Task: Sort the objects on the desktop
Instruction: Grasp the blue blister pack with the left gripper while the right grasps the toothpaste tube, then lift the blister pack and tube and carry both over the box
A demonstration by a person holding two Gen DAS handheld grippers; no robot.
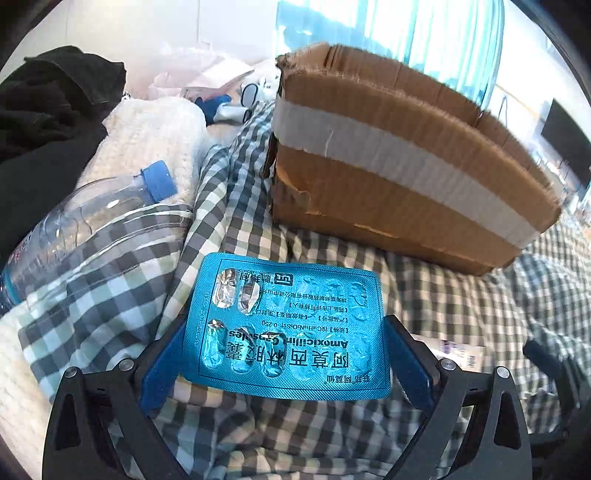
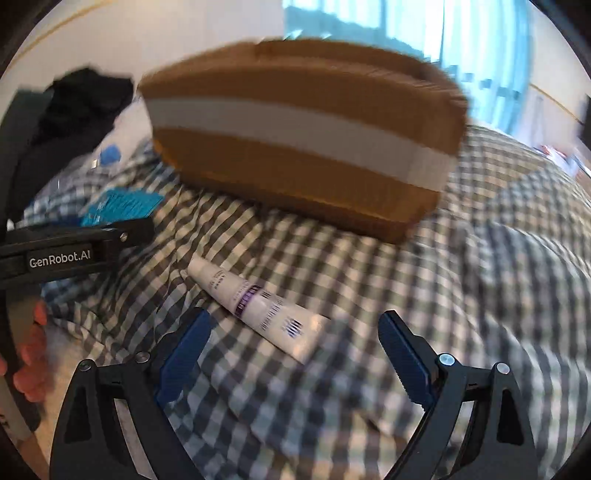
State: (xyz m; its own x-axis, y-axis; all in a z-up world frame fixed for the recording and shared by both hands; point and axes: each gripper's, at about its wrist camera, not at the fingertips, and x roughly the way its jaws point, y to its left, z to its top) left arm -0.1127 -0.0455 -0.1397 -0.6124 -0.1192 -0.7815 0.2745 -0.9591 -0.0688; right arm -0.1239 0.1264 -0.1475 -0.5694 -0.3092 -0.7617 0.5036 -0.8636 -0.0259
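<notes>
Behind the left gripper (image 1: 284, 354), fingers clamping a blister pack (image 1: 291, 325), stands a cardboard box (image 1: 399, 158); right gripper (image 2: 295, 354) gapes.

checked bedcover (image 2: 369, 295) under everything; blue curtain (image 1: 424, 33) behind.

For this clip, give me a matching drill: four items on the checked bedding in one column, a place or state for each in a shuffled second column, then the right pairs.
Items:
1. blister pack
2. white tube
3. plastic bottle
4. cardboard box

Places or states:
A. lies on its side, blue cap on, at the left
B. stands on the bedding, white tape band across its side
C. gripped between the left claw's blue pads
D. lies loose on the checked cloth ahead of the open right claw

Pairs: 1-C, 2-D, 3-A, 4-B
</notes>
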